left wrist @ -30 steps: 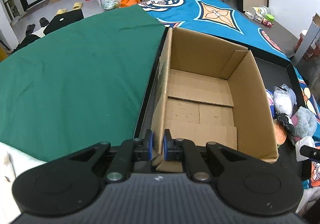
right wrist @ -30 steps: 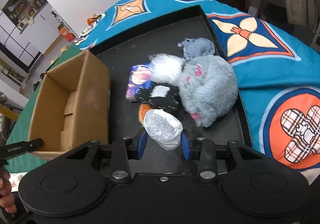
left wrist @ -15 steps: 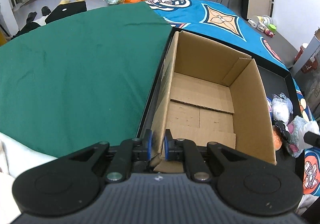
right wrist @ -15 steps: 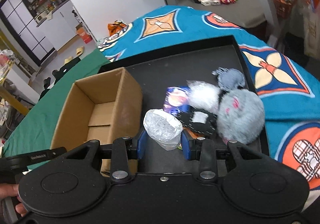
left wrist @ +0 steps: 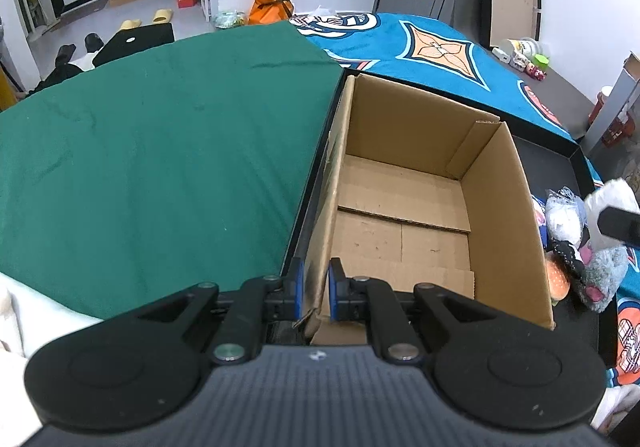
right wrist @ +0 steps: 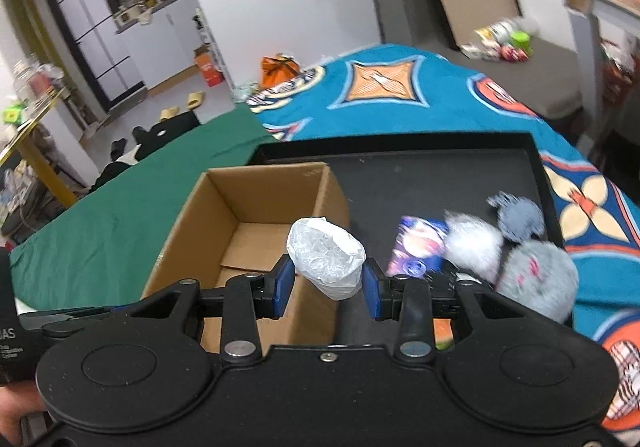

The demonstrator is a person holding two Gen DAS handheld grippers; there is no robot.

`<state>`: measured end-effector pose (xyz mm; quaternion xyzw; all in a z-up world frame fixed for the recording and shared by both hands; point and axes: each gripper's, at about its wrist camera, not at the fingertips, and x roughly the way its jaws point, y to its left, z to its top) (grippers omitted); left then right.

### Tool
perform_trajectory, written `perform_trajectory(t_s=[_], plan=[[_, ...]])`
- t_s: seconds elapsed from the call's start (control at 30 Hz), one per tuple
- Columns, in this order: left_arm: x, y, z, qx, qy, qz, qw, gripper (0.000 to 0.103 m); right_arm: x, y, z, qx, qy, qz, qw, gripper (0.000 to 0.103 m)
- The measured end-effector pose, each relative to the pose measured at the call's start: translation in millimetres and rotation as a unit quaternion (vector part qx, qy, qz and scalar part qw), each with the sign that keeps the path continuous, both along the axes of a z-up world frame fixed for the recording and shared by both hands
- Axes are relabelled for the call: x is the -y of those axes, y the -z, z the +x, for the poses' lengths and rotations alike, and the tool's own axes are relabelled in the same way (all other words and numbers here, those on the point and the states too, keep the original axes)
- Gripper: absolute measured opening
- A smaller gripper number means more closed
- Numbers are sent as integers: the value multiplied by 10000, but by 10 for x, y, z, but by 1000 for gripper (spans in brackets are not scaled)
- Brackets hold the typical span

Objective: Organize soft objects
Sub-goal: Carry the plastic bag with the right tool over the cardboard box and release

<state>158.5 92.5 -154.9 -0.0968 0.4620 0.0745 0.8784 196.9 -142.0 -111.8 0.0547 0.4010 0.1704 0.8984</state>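
Note:
An empty cardboard box (left wrist: pixel 404 215) stands on a black tray (right wrist: pixel 420 171). My left gripper (left wrist: pixel 315 289) is shut on the box's near-left wall at its corner. My right gripper (right wrist: pixel 326 283) is shut on a white plastic-wrapped soft bundle (right wrist: pixel 326 257), held in the air above the box's right wall (right wrist: pixel 316 299). In the left wrist view that bundle (left wrist: pixel 612 197) shows at the far right edge. Right of the box lie a grey plush mouse (right wrist: pixel 536 275), a white fluffy ball (right wrist: pixel 474 247), a grey pompom (right wrist: pixel 518 215), a purple packet (right wrist: pixel 418 247) and a burger-shaped toy (left wrist: pixel 558 279).
A green cloth (left wrist: pixel 160 151) covers the surface left of the tray, and a blue patterned blanket (right wrist: pixel 400 95) lies beyond and to the right. The floor behind holds an orange bag (left wrist: pixel 270 5), slippers and a carton. A hand (right wrist: pixel 16 407) shows at the lower left.
My right gripper has lifted the white bundle off the tray and carried it left, from beside the plush toys to above the box's right wall. The left gripper keeps its hold on the box.

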Motion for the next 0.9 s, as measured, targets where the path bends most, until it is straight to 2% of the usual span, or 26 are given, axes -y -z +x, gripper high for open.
perform_trajectory(t_s=[0.2,0.6,0.67,0.73,0.9], plan=[[-35,15,-8,30,-52,-81,9999,11,-258,-58,10,206,-370,-197,9989,36],[-174,29,-50,228,-222,-449,9985,11,-799,-15,59,120,-865,-449,9952,37],[-182,30,-43,260,-241,-464,9983,11,-884,-39,73,176,-915,-455,9946,39],[-194,36,-30,277,-245,-489,9981,11,-936,-58,74,246,-883,-540,9943,52],[-268,65,-7,256,-282,-691,9969,11,-858,-44,40,205,-756,-471,9958,61]])
